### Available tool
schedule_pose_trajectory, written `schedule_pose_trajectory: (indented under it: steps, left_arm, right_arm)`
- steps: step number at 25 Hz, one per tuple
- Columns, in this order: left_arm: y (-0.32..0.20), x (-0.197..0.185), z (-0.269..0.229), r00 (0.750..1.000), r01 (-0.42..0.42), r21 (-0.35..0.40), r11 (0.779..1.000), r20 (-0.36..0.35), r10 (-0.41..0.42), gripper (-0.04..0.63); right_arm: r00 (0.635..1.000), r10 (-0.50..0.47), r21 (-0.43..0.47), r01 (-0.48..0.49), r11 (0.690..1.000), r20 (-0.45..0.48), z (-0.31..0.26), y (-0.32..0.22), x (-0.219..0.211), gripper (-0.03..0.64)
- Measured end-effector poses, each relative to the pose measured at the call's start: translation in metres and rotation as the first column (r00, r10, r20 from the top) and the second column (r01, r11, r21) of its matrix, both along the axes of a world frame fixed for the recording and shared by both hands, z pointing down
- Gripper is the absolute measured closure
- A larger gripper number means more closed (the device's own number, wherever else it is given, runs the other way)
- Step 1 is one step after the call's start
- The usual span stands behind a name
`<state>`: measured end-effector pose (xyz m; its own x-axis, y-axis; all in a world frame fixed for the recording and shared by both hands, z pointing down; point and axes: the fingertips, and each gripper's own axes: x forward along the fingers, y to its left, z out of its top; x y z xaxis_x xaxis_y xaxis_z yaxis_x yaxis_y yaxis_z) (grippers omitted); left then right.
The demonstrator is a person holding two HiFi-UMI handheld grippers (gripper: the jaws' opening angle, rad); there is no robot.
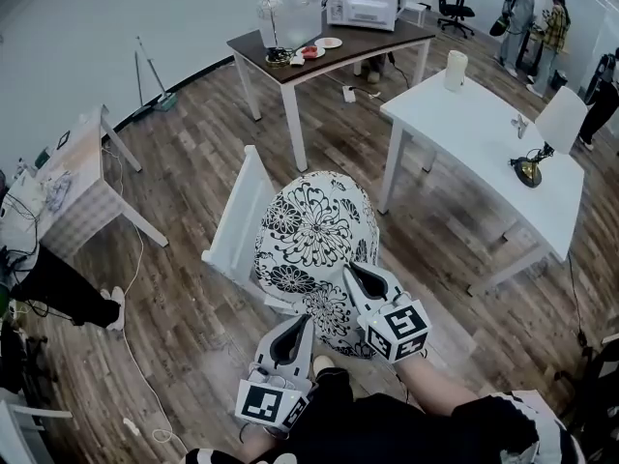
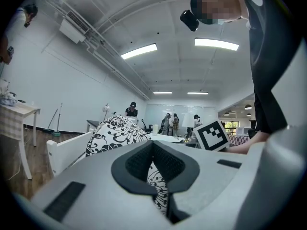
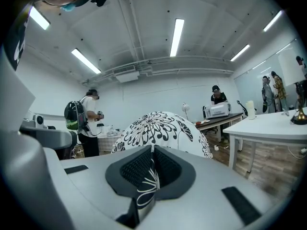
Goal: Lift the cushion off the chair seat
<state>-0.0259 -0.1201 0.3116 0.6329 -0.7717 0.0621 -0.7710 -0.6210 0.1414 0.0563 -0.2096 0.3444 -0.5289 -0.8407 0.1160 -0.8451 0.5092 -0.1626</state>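
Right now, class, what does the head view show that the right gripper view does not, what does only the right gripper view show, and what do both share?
Only the head view: the white chair, its back left of the cushion, and a long-handled mop.
Only the right gripper view: cushion fabric pinched in the shut jaws of the right gripper, the ceiling lights, and a person wearing a backpack.
Both: the flower-print cushion, the white table, and the brown table with its microwave.
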Motion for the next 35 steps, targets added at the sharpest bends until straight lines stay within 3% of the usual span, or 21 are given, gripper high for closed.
schedule_pose_trajectory:
  steps: [23,35]
  left_arm:
    - [0.134,0.049,-0.010,0.996,0.084,0.049,0.995,0.003,-0.085,0.595]
    - [0.176,0.067,-0.010,0.994,0.108,0.052,0.993,0.009,-0.109,0.595]
  right_arm:
    - [0.997,-0.082,0.057,0.082,0.995,-0.004,-0.018,0.130,0.033,0.584]
    - [0.994,-0.108,0.057,0.106,0.993,0.029,-0.022,0.167,0.047,0.584]
